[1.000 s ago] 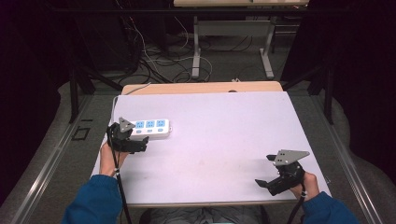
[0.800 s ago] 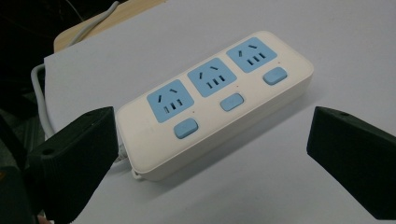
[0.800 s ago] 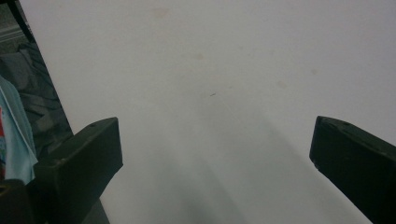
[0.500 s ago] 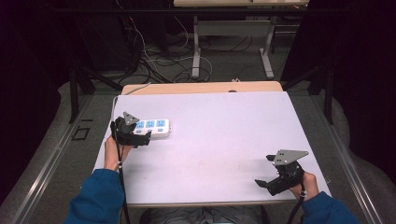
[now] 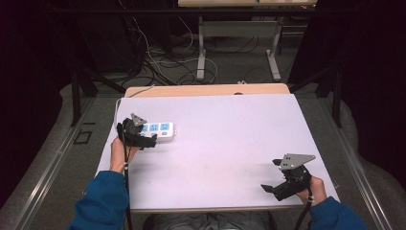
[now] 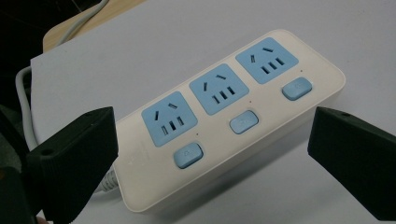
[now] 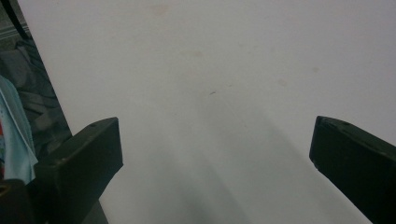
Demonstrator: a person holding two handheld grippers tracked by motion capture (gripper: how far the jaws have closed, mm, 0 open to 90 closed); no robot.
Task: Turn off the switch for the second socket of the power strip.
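The power strip (image 6: 229, 116) is lying flat on the white table (image 5: 225, 139), near the table's far left corner. It is cream white with three blue sockets in a row and a small blue button under each socket. There are tiny marks on the buttons, but they are too small to read, and no brand name is showing on the strip. In the high view the power strip (image 5: 158, 130) is lying with its long side running left to right along the table. Its grey cord (image 6: 25, 109) is coming out of the end closest to the left hand-held gripper and is going off toward the table's far left edge.

The left hand-held gripper (image 6: 212, 154) is hanging right over the near end of the strip. Its two black jaws are standing wide apart, one on each side of the strip, and they are not touching it. In the high view the left hand-held gripper (image 5: 143, 139) is sitting at the strip's left end.

The right hand-held gripper (image 5: 277, 189) is waiting far away, near the table's front right corner. In its own view the right hand-held gripper (image 7: 215, 154) is holding its jaws wide apart over bare table.
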